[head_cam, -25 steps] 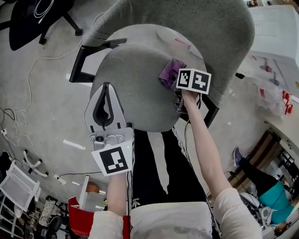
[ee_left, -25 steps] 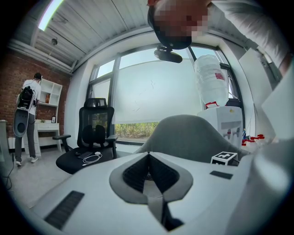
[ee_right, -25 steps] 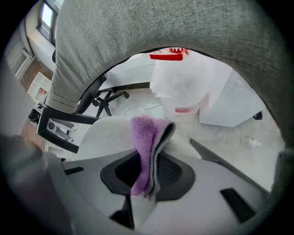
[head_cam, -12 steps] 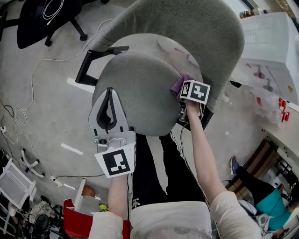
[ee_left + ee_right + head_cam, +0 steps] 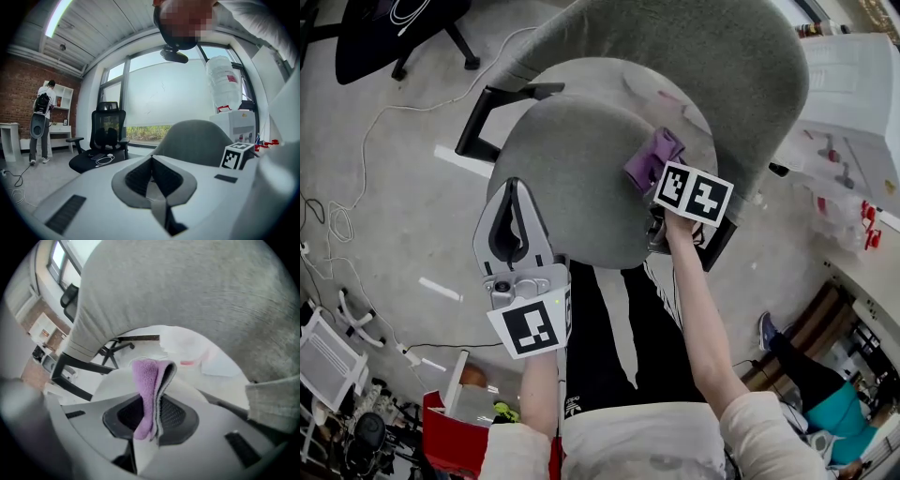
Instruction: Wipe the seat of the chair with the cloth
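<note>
- The grey chair's seat [image 5: 572,178] filled the middle of the head view, with its backrest [image 5: 712,56] rising behind and a black armrest [image 5: 502,103] on the left side.
- A black office chair [image 5: 104,136] stood well apart on the floor, by the window.
- The left gripper [image 5: 514,192] hovered over the front left edge of the seat. Its jaws were pressed together with nothing between them, and they pointed toward the backrest.
- The right gripper [image 5: 152,401] was over the rear right part of the seat, near the backrest. Its jaws were clenched on the cloth.
- The purple cloth [image 5: 652,157] was folded and stuck out past the jaw tips, just beyond the marker cube [image 5: 694,194]. Whether it touched the seat could not be told.
</note>
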A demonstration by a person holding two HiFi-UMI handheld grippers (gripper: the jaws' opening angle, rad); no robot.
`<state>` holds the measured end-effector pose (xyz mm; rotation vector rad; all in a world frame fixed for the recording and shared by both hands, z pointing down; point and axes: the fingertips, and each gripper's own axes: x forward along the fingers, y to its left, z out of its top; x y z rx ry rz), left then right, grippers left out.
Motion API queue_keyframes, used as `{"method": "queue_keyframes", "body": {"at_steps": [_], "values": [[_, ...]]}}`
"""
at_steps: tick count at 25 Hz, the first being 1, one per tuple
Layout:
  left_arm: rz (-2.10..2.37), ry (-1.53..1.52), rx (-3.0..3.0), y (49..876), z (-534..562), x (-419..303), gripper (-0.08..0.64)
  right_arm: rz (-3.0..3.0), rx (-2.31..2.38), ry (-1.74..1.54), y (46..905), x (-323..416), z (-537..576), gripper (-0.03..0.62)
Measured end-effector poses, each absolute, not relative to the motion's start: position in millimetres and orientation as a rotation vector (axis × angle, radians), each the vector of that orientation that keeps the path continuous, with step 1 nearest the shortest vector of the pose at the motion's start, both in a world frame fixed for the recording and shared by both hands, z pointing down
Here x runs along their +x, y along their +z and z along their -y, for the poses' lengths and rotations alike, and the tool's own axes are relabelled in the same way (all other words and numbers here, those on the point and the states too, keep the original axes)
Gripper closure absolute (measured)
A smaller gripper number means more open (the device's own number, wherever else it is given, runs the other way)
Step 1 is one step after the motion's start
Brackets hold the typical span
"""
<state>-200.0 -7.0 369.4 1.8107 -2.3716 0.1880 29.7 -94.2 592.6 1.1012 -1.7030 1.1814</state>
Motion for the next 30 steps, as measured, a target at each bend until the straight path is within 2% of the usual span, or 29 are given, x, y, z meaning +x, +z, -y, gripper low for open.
{"method": "queue_keyframes", "body": {"at_steps": [7, 14, 21, 30], "values": [[2.438, 0.221, 1.706, 375.4, -17.1, -240.2, 0.548, 1.871, 0.772, 1.406, 591.8, -122.7, 59.1, 0.506], [2.47, 0.246, 1.628, 384.5, -40.3, -281.5, 0.548, 1.858, 0.61, 1.397, 616.3, -210.5, 28.4, 0.506], [2.468, 0.294, 1.593, 395.9, -62.4, -311.6, 0.548, 1.816, 0.596, 1.386, 648.0, -246.5, 10.7, 0.506], [2.428, 0.296, 1.639, 403.5, -50.0, -308.9, 0.548, 1.792, 0.654, 1.421, 648.4, -233.3, 9.2, 0.506]]}}
